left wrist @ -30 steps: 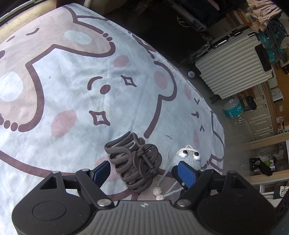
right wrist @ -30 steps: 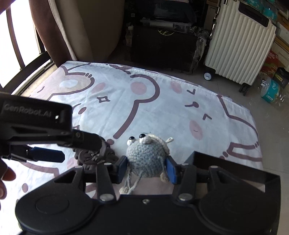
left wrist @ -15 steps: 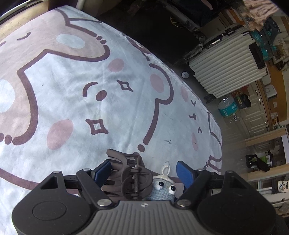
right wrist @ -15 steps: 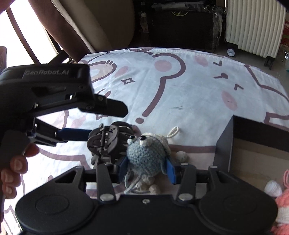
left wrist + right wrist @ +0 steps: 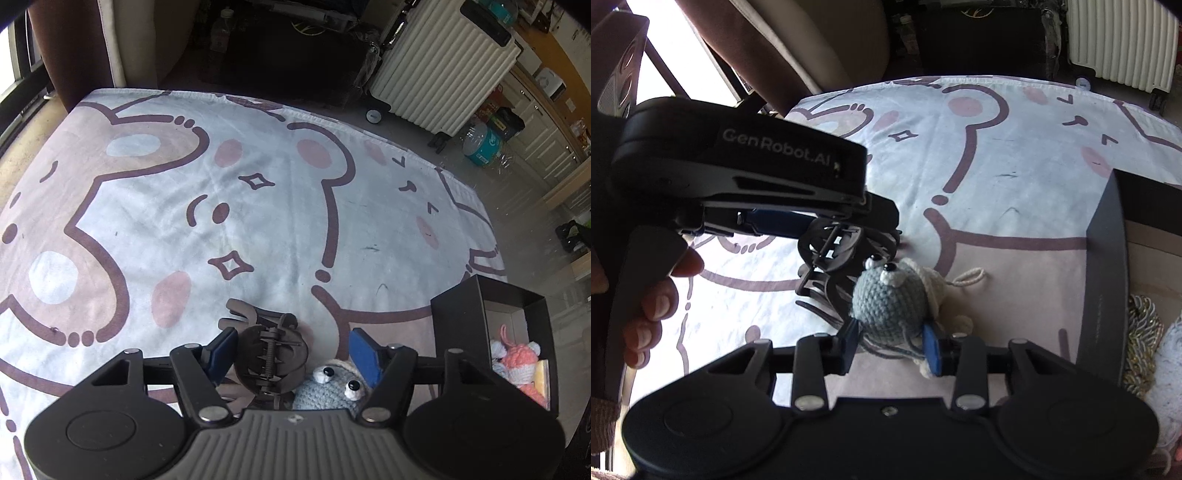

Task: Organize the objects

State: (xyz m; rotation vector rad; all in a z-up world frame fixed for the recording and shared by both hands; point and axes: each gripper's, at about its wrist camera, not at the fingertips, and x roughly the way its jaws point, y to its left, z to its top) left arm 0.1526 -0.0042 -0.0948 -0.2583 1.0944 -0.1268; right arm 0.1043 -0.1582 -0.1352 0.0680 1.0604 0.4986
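Home bedroom: cartoon blanket (image 5: 258, 206), suitcase (image 5: 443, 66)

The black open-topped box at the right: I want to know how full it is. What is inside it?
In the black open-topped box, a pink and white crocheted toy and something yellow beside it show; the right wrist view adds a gold-and-white cord bundle. The walls hide the rest.

- left gripper (image 5: 291, 350): black body with a ribbed grey centre panel, round black side discs, silver screws at the jaw pivots, blue pads (image 5: 364, 354).
- right gripper (image 5: 892, 341): all-black body, same silver screws, blue pads.
- white "genrobot.ai" lettering along the left gripper's side.
- knitted brown cuff (image 5: 604, 424).
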